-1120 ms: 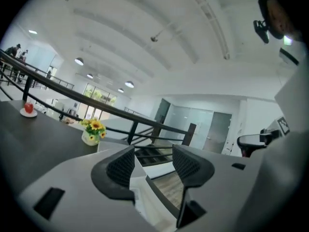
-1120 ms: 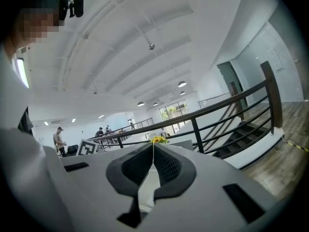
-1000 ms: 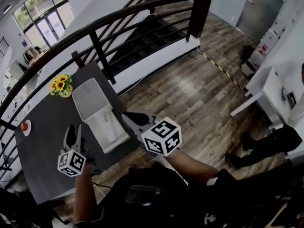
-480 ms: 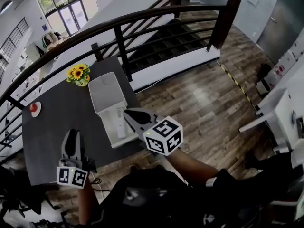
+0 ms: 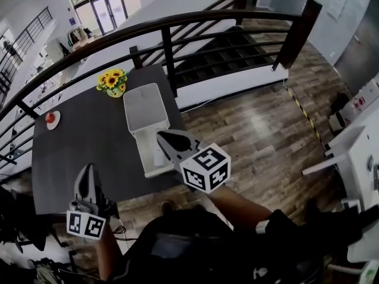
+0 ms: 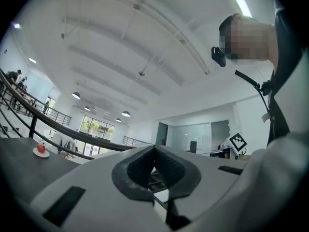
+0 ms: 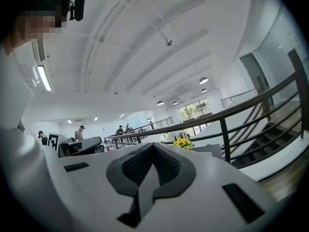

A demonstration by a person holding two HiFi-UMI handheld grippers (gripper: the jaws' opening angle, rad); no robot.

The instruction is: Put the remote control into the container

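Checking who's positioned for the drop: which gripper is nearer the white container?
Right. The right gripper hangs over the near end of the white container; the left gripper, jaws just closed empty, is left of it by the near edge of the table.

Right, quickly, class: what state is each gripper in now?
Left gripper: jaws just closed, shut, nothing between them.
Right gripper: shut, empty.

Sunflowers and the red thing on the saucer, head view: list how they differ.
Colour: the sunflowers are yellow with green leaves; the red thing is plain red.
Support: the sunflowers rise from a small pot; the red thing lies on a white saucer.
Place: the sunflowers stand close by the white container's far end; the red thing sits well apart, near the dark table's left edge.
Both rest on that table.
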